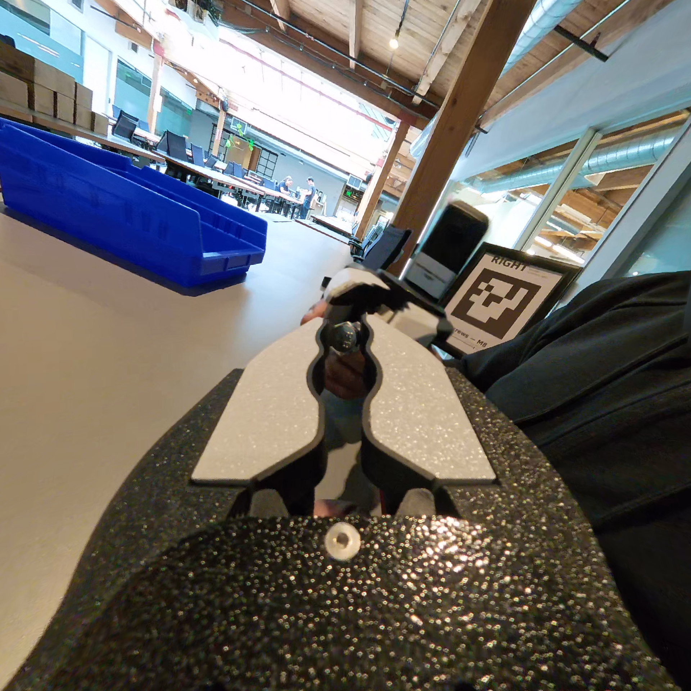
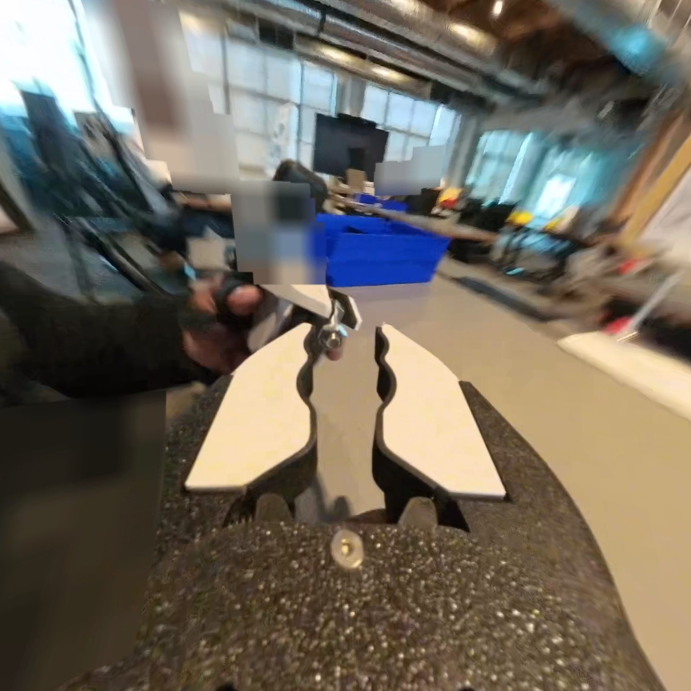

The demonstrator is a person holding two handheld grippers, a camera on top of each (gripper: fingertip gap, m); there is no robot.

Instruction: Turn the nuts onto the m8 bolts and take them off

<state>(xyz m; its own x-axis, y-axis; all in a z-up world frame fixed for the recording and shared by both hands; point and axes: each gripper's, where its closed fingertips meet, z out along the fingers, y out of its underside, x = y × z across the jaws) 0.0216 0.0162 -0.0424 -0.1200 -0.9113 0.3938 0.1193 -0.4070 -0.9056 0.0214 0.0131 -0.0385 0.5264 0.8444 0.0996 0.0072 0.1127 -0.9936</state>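
My left gripper (image 1: 342,324) is shut on a silver M8 bolt (image 1: 343,338), whose hex head shows between the fingertips. In the right wrist view the left gripper (image 2: 331,304) shows farther off, holding the bolt (image 2: 334,318) with its end pointing towards the camera. A silver nut (image 2: 331,339) seems to sit on that end, though the view is blurred. My right gripper (image 2: 344,331) is open and empty, with the nut just inside its left fingertip (image 2: 299,336). In the left wrist view the right gripper (image 1: 361,293) shows blurred just beyond the bolt.
A blue plastic bin (image 1: 131,209) stands on the grey table (image 1: 93,374) at the far left; it also shows in the right wrist view (image 2: 381,254). A framed marker card (image 1: 497,299) and a wooden post (image 1: 448,131) stand at right. A dark sleeve (image 1: 598,374) fills the right side. The tips of both grippers are at nearly the same place.
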